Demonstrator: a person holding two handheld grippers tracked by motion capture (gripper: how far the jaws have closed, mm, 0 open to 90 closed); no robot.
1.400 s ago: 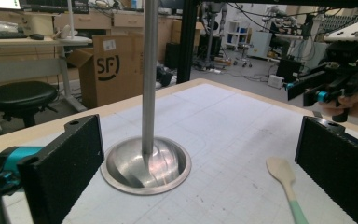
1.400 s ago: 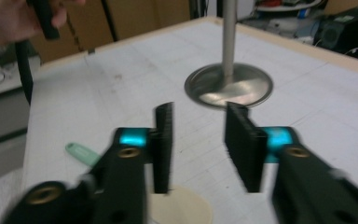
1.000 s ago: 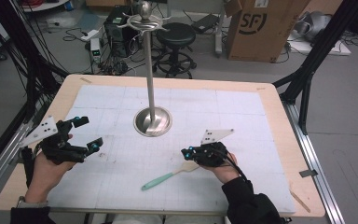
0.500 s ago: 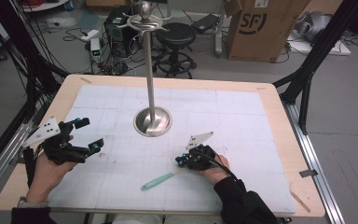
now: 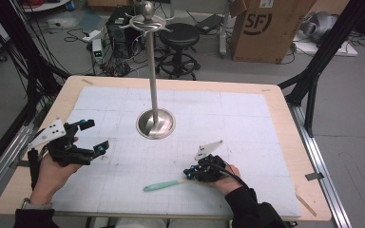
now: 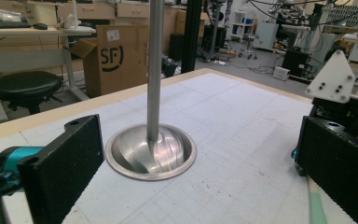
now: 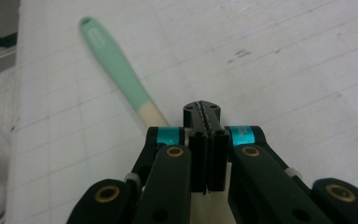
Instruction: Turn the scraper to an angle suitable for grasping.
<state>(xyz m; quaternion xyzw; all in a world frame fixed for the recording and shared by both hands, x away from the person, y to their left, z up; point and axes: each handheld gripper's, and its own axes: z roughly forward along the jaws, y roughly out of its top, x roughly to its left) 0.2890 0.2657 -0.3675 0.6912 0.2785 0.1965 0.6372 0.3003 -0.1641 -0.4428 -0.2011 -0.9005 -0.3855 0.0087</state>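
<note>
**Right tool closed over the utensil; left tool waiting open**

Landmark for all positions: the round metal base of the stand (image 5: 156, 124).

Utensil (image 5: 164, 185): lies flat on the gridded mat (image 5: 247, 123), near side of the base and slightly to its right, well apart from it. The green handle points away from my right hand. The cream end runs under the right gripper (image 5: 188, 174).

Right gripper: near side of the base, to its right, low on the mat. In the right gripper view the jaws are pressed together with no gap and nothing visible between the pads. The utensil (image 7: 116, 60) comes out from beneath the left jaw rather than from between the two. I judge the tool sits on top of the cream end, not pinching it. Whether the tips catch it underneath I cannot tell.

Left gripper (image 5: 95, 136): left of the base, near it, jaws spread wide and empty, aimed at the pole. It is probably parked there to stay out of the way.

Judgement: the arms at the stand's top (image 5: 147, 19) suggest the utensil is meant to hang there. To lift it I would have to reopen the right jaws and take it from the sides.
</note>
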